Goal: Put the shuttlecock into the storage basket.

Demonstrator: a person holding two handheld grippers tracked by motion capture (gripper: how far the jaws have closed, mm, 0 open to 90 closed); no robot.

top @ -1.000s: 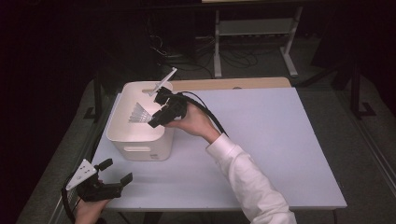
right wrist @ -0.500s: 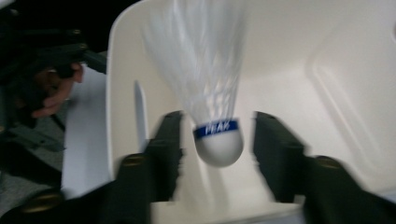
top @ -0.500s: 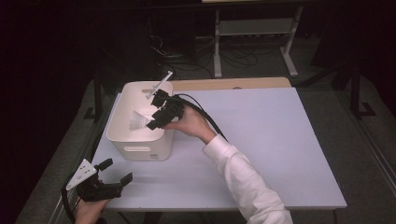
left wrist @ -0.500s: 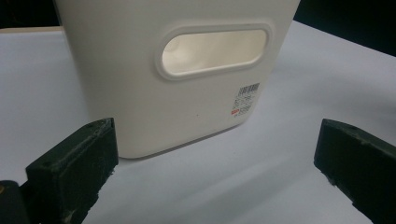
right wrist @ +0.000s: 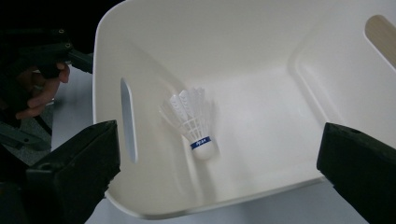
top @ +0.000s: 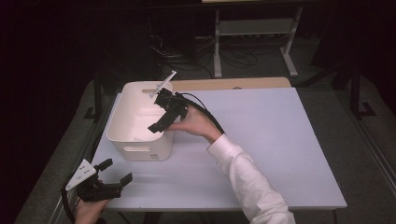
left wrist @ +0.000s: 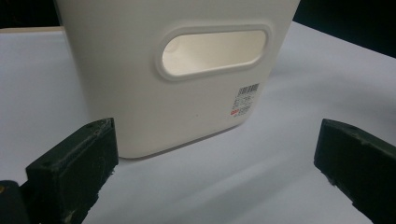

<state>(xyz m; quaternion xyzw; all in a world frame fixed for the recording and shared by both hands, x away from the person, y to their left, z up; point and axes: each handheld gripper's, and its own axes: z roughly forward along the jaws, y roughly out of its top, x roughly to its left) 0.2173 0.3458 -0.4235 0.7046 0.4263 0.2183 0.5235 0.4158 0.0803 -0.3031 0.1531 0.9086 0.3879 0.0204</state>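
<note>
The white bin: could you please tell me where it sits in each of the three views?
High view: the bin stands at the table's left, under the right gripper.
Left gripper view: its outer wall with a handle slot spans the upper centre.
Right gripper view: seen from above; its inside holds a shuttlecock.
Shared landmark: the handle slot, at and.

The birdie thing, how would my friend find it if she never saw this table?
Start at the pale table and find the big white bin near its left edge. Look inside, below the open right gripper: the shuttlecock is there. It has white feathers, a round cork tip and a blue band.
</note>
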